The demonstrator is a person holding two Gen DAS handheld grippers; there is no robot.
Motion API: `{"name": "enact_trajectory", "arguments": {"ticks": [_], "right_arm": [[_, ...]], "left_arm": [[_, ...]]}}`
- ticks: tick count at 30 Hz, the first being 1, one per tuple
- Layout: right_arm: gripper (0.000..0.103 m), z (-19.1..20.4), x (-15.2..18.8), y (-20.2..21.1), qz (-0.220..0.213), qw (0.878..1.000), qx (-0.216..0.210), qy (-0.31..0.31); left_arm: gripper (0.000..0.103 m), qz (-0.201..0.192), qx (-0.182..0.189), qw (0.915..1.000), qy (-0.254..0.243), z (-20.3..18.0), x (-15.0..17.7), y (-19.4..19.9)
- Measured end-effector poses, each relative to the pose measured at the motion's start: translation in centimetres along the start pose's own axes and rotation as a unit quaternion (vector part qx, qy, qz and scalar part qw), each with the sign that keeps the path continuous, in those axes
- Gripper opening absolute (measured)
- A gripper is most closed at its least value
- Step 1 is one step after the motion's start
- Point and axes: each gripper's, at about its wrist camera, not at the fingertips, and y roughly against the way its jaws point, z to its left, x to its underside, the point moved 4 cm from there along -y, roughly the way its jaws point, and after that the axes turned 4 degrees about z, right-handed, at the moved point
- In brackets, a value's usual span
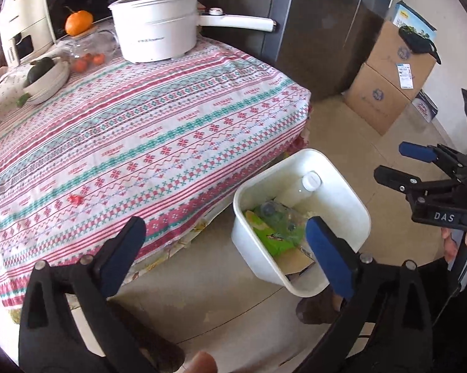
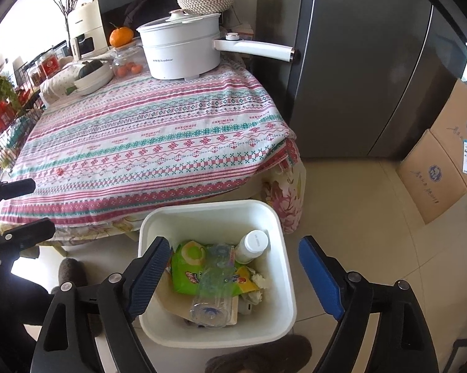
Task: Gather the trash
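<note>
Trash already fills the white bin on the floor just beside the table's near corner: a clear plastic bottle lying with its long axis toward the camera, a green snack wrapper and a white-capped bottle. The right gripper hangs directly above the bin, jaws spread wide and empty. The left gripper, equally open and empty, sits off toward the patterned tablecloth, which shows no loose litter.
</note>
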Motion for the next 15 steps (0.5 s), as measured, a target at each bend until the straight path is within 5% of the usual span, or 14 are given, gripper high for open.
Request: {"name": "enact_trajectory", "arguments": {"ticks": [4, 15], "right_arm": [[0.103, 1.5, 0.6, 2.3, -0.034, 0.999, 0.009, 0.005], [0.103, 4.1, 2.6, 9.5, -0.142, 0.989, 0.044, 0.001]], "left_arm": [[0.102, -0.02, -0.047, 0.9984, 0.024, 1.1, 1.3, 1.7], [0.102, -0.099, -0.07, 0.9913, 0.051, 0.7, 4.2, 7.0]]}}
